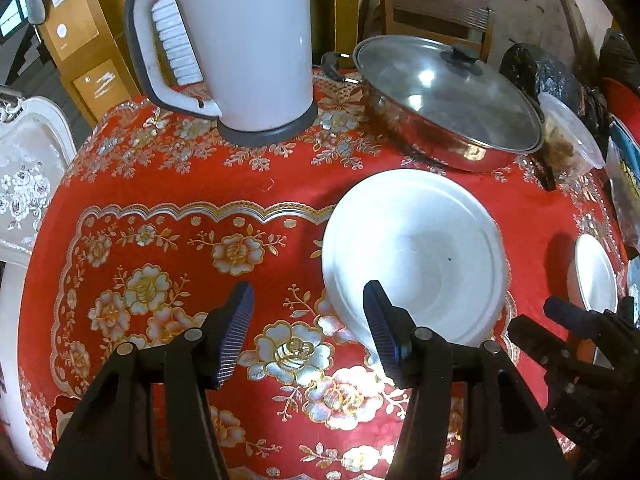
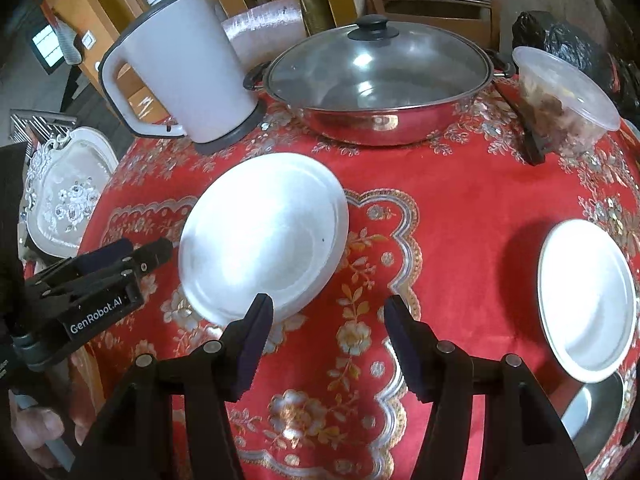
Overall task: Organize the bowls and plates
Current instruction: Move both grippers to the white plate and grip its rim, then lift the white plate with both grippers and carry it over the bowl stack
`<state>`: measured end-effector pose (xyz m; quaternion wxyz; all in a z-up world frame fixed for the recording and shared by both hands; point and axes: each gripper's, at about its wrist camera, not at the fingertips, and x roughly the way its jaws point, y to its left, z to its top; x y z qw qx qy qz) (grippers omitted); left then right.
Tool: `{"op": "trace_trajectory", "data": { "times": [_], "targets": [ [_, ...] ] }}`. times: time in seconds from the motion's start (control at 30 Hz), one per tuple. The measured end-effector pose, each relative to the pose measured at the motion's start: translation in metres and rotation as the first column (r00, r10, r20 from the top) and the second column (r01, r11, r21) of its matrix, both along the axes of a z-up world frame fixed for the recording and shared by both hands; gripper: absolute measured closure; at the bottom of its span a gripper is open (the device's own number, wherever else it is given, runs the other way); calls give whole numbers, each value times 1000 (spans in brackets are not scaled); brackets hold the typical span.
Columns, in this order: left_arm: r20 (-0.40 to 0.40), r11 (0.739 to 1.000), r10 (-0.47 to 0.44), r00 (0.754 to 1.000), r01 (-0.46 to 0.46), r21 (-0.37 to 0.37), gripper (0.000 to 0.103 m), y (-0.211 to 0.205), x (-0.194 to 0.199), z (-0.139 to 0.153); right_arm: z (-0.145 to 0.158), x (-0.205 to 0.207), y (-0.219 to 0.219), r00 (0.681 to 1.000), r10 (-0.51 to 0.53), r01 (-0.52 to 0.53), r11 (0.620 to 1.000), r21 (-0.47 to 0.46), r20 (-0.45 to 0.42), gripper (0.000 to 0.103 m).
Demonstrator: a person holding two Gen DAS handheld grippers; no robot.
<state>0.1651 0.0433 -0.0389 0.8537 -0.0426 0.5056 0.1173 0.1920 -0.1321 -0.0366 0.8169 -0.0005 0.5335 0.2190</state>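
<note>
Hovering over a round table with red, gold-flowered cloth, left gripper with dark ribbed pads spread apart, nothing between them; right-side finger in front of the near rim of a large white round plate, contact not clear. Lying flat on the cloth, that plate, between both grippers; a smaller white round plate well apart toward the right edge, its near side over a shiny metal dish. Held just beside the large plate, right gripper, also wide apart and empty, above bare cloth. Standing at the far side: a tall white plastic jug with dark base, a steel pan under a glass lid with black knob, a clear plastic tub with brownish food; a black bag behind the tub.
</note>
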Motion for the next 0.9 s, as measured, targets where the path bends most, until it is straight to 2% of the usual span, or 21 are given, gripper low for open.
{"op": "trace_trajectory", "data": {
  "times": [0.33,0.5,0.9],
  "targets": [
    [-18,999,27,999,-28,-31,47,12,17,-15,-18,16,1,1000,-8,8,1000,14,-4,43],
    [-44,999,22,999,-24,-44,47,11,26,-24,-25,21,1,1000,-9,10,999,51,-20,43],
    [-106,996,22,994,-31,-81,47,9,48,-46,-41,38,9,1000,-8,9,997,71,-23,43]
  ]
}}
